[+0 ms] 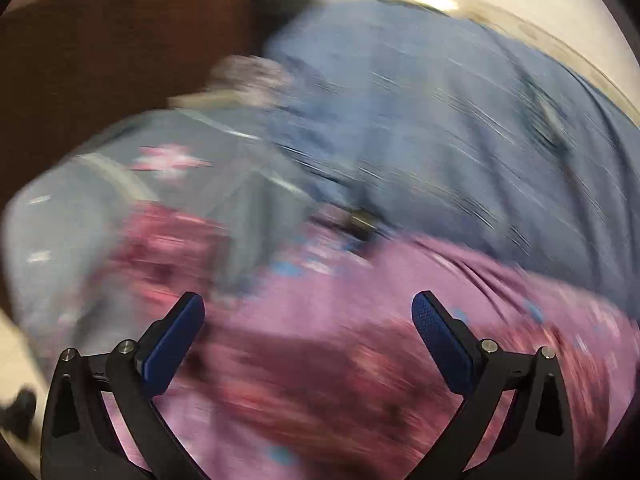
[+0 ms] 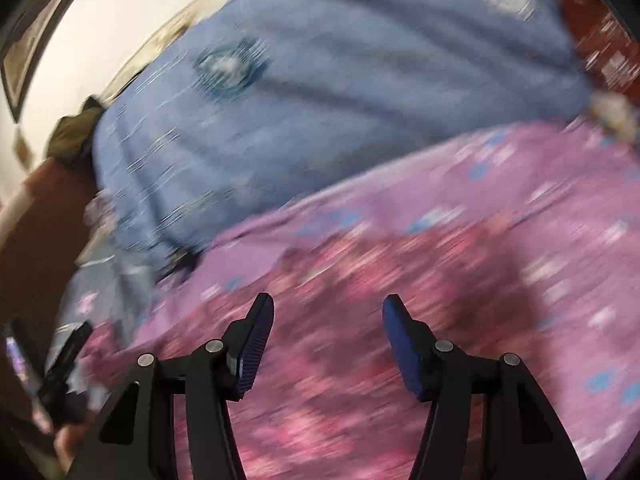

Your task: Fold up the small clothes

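Both views are heavily motion-blurred. A dark pink patterned garment (image 1: 320, 380) lies on a lilac sheet (image 1: 460, 280) with blue spots, just under my left gripper (image 1: 308, 312), which is open and empty. In the right wrist view the same pink garment (image 2: 340, 300) lies ahead of and under my right gripper (image 2: 328, 312), which is open and empty. A grey garment (image 1: 100, 208) with a pink flower print lies to the left of the pink one.
A large blue blanket (image 1: 440, 120) is bunched up behind the clothes; it also shows in the right wrist view (image 2: 320, 80). Dark brown furniture (image 1: 100, 40) stands at the far left. A cream wall (image 2: 100, 20) is behind.
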`<state>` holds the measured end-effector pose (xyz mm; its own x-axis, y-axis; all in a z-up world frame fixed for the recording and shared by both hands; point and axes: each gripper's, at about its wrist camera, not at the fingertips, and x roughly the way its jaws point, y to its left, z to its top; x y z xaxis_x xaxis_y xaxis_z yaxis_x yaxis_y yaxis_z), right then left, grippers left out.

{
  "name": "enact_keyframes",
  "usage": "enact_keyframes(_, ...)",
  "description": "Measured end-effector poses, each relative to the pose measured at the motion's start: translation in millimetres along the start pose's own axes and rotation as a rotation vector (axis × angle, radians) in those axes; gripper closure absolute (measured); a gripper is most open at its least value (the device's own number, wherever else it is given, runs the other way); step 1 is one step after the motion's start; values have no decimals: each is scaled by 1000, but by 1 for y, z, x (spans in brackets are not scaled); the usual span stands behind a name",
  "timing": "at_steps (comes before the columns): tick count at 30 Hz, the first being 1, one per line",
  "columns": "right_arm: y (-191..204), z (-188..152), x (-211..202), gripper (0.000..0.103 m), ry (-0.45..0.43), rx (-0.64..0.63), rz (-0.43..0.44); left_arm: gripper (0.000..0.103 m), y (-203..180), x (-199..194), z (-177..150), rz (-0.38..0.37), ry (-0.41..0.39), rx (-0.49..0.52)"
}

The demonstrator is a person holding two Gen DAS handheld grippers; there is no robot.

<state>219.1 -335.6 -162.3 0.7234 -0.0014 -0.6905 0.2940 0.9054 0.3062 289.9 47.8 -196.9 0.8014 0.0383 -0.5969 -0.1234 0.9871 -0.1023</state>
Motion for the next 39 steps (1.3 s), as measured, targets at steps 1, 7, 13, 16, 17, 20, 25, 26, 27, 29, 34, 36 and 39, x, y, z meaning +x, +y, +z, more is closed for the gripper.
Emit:
enact_keyframes(1, -16, 5, -4, 47, -28, 8, -30, 0, -19, 6, -7, -55, 42, 47)
enact_keyframes(7, -99, 3, 31, 75, -4, 129, -119, 0, -84, 37, -35, -26, 127, 221)
enact_keyframes(13, -124, -28, 76, 85, 122, 65, -148, 0, -109, 90, -67, 305, 193, 484)
enact_keyframes(16, -113, -25, 69, 78, 104, 4, -140, 0, -99, 87, -65, 306, 199, 461)
enact_keyframes(17, -108, -24, 60, 78, 55, -4, -83, 0, -96, 82, -61, 280, 193, 436)
enact_keyframes(20, -77, -29, 60, 76, 35, -89, 46, 0, -94, 61, -55, 215, 158, 363)
enact_keyframes(25, -37, -55, 97, 71, 163, -247, -5, 0, -79, 2, -58, 86, 87, 282)
enact_keyframes(26, -33, -53, 95, 72, 172, -268, 18, 0, -69, -11, -55, 79, 62, 249)
enact_keyframes(27, -31, -51, 91, 73, 167, -264, 66, 0, -57, -25, -53, 78, 34, 217)
enact_keyframes(29, -34, -50, 81, 68, 131, -246, 83, 0, -25, -47, -48, 118, -1, 152)
enact_keyframes(34, -39, -51, 72, 67, 131, -203, 101, 0, 55, -55, -13, 241, 59, 24)
enact_keyframes(36, -40, -50, 70, 66, 119, -192, 114, 0, 82, -47, 9, 246, 89, -38)
enact_keyframes(39, -41, -49, 67, 65, 108, -199, 120, 0, 113, -24, 40, 268, 152, -111)
